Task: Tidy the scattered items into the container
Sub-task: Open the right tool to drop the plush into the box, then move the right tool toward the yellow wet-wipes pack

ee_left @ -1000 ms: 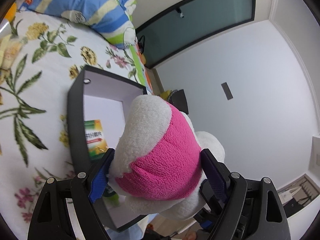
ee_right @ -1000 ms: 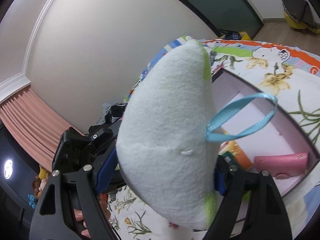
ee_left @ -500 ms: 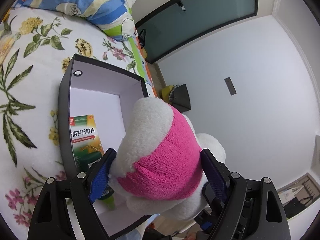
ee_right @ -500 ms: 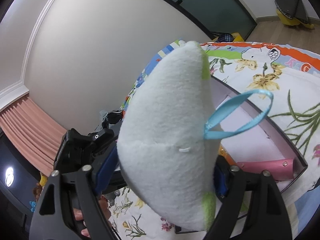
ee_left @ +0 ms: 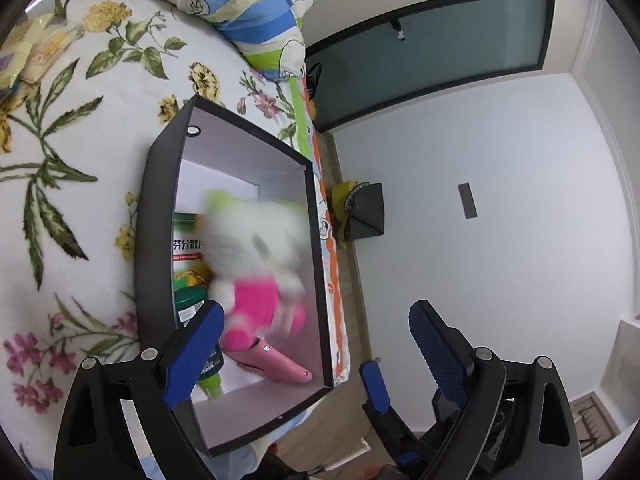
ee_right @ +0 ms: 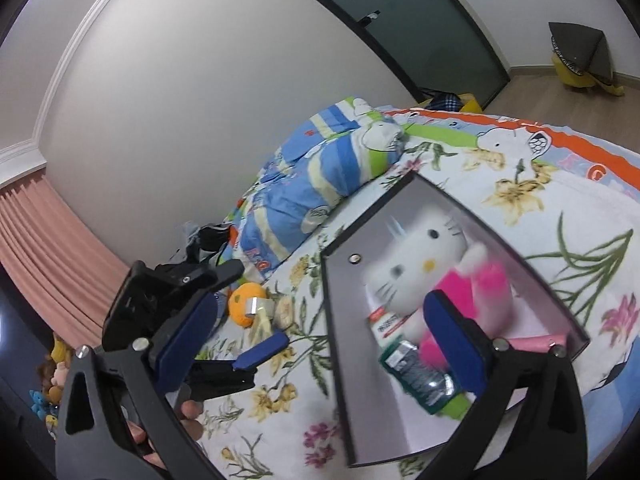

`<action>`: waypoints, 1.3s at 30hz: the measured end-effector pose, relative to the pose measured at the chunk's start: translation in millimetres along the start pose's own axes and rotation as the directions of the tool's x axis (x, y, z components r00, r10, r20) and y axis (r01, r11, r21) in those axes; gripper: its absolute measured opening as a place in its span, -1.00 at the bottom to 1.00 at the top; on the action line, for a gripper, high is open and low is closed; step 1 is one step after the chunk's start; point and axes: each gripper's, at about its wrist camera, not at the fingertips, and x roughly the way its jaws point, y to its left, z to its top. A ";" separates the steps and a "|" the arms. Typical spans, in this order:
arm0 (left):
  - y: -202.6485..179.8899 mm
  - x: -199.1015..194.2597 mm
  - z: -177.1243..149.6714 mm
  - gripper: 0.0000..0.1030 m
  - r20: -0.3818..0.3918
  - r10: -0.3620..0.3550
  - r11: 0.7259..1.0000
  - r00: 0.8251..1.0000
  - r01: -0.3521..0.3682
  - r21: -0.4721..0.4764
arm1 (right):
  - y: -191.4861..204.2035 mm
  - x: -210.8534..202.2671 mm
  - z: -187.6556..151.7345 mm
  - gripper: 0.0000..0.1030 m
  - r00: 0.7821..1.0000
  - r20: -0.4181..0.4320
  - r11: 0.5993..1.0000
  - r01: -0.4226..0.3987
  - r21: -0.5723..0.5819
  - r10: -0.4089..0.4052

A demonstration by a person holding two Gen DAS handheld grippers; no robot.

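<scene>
A white cat plush in a pink dress [ee_left: 256, 256] is blurred inside the dark box [ee_left: 156, 216] on the flowered bed; it also shows in the right wrist view [ee_right: 432, 264]. My left gripper [ee_left: 316, 336] is open and empty above the box's near end. My right gripper [ee_right: 320, 332] is open and empty over the box rim [ee_right: 332, 320]. In the box lie a green medicine carton [ee_left: 186, 244], a green tube [ee_right: 420, 372] and a pink case [ee_left: 276, 364].
A blue striped pillow [ee_right: 316, 184] lies behind the box. An orange plush toy [ee_right: 244, 304] and small packets lie on the bed left of the box. The left gripper [ee_right: 188, 308] shows in the right wrist view. The bed edge and floor [ee_left: 352, 280] are to the right.
Both grippers opened and let go of the cat plush, which dropped into the box. It was held between both grippers before.
</scene>
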 end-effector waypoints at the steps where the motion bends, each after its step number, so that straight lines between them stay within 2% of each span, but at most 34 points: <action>1: -0.5 -4.5 -0.6 0.82 0.003 -0.001 1.000 1.000 0.001 0.001 | 4.3 0.1 -0.5 1.00 1.000 -0.005 1.000 -0.003 -0.002 0.003; 7: 2.5 -41.4 -0.7 0.82 0.044 -0.010 1.000 0.999 0.010 -0.001 | 27.7 1.3 -5.6 1.00 0.999 -0.019 0.999 -0.028 -0.022 0.027; 13: 11.5 -91.4 0.5 0.82 0.101 -0.024 1.000 0.995 0.026 -0.016 | 70.3 2.0 -16.8 1.00 0.997 -0.042 0.996 -0.061 -0.060 0.059; 23: 41.5 -186.5 11.9 0.82 0.215 -0.045 0.998 0.976 0.055 -0.041 | 144.2 23.8 -46.9 1.00 0.989 -0.105 0.982 -0.123 -0.143 0.109; 32: 101.2 -272.4 27.0 0.82 0.330 -0.026 0.994 0.943 0.059 -0.090 | 200.0 77.8 -89.8 1.00 0.967 -0.215 0.968 -0.180 -0.176 0.140; 39: 172.8 -316.3 38.9 0.82 0.384 0.022 0.979 0.923 0.058 -0.196 | 224.2 130.5 -125.1 1.00 0.938 -0.311 0.963 -0.214 -0.166 0.155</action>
